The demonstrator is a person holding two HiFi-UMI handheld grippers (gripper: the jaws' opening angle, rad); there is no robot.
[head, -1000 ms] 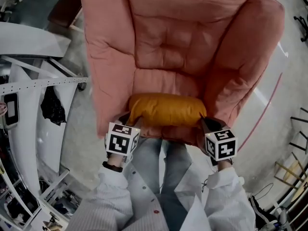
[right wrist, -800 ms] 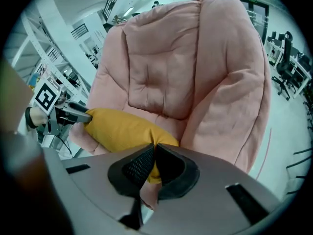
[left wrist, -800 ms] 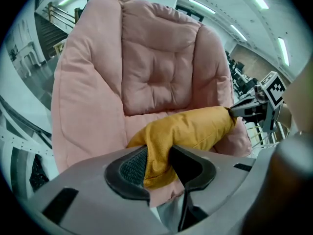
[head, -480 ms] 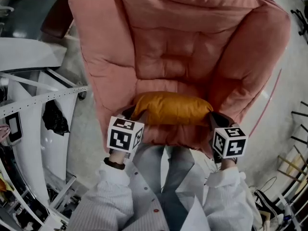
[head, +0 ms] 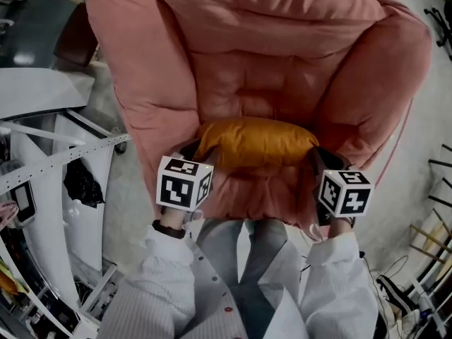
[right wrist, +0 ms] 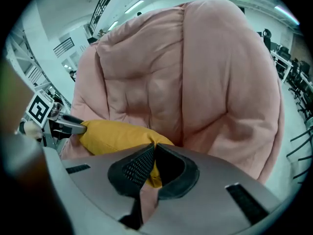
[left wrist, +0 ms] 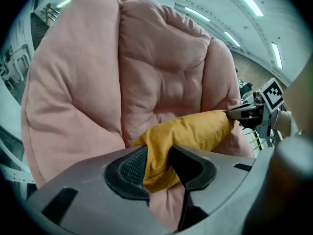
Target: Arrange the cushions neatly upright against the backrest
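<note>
A mustard-yellow cushion (head: 254, 143) lies lengthwise over the seat of a big pink padded armchair (head: 261, 69). My left gripper (head: 195, 154) is shut on the cushion's left end (left wrist: 161, 153), a thick fold of fabric bunched between its pads. At the cushion's right end, my right gripper (head: 318, 162) is shut on a thin corner of the cushion (right wrist: 152, 168). Each gripper view shows the other gripper at the cushion's far end. The backrest (left wrist: 161, 72) rises behind the cushion.
The armchair's puffy arms (head: 141, 111) flank the seat on both sides. White metal frames and equipment (head: 49, 147) stand to the left of the chair. The person's legs and white sleeves (head: 240, 274) fill the lower middle. Grey floor lies to the right.
Both grippers have carried the cushion further from the seat's front edge toward the backrest. Their grip on its two ends has stayed the same.
</note>
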